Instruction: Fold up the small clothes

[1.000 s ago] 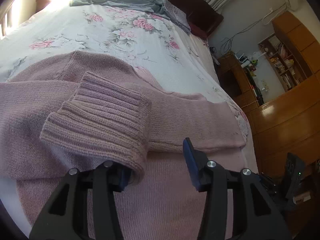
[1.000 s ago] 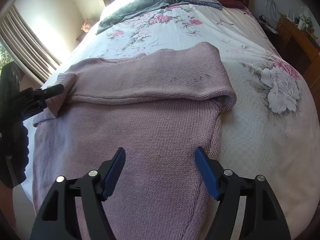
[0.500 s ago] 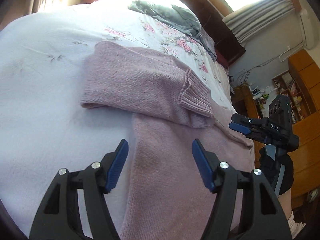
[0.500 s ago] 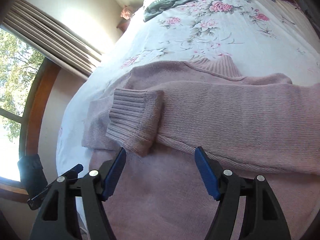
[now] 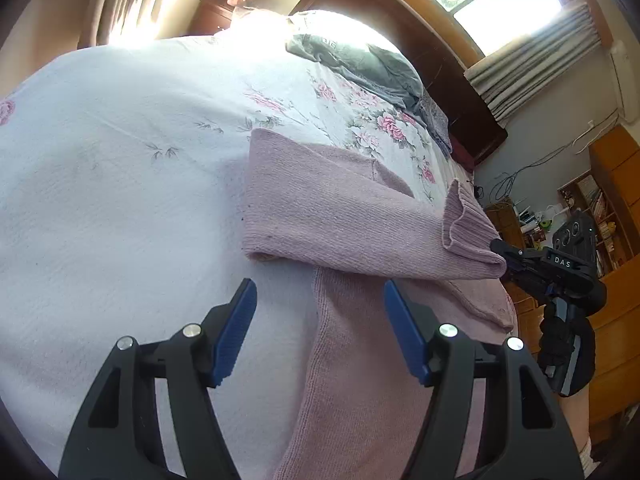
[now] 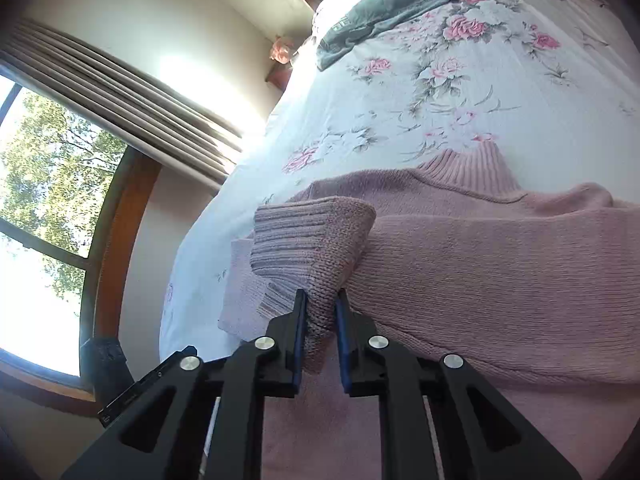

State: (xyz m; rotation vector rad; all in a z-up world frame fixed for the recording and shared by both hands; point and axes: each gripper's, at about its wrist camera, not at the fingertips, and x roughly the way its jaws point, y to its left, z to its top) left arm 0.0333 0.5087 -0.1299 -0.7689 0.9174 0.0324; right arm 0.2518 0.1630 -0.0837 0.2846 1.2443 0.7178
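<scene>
The right gripper (image 6: 320,320) has its 2 blue-padded jaws pinched onto the ribbed cuff (image 6: 308,248) of a pink knit sweater (image 6: 500,272), biting a bunched corner of the knit rather than a flat edge. The sleeve (image 5: 340,220) that ends in this cuff lies folded across the sweater's chest, and in the left wrist view the cuff stands a little off the body where the right gripper (image 5: 516,258) grips it.

The left gripper (image 5: 318,328) is spread wide and holds nothing. It hovers over the side edge of the sweater, one jaw above the bare floral bedspread (image 5: 120,200), the other above the knit.

The sweater lies spread on the bedspread, its ribbed collar (image 6: 468,172) toward the head of the bed, where a grey garment (image 6: 392,4) lies crumpled, well apart from the work.

Risks, as I judge them:
1. The grip takes only a small bunch of thick, stretchy rib, so a quick pull could let the cuff slide out.
2. A pull on the cuff may drag the folded sleeve askew and spoil the fold line at the shoulder.
3. With the left gripper not pinning the body, the whole sweater could creep across the smooth bedspread.
</scene>
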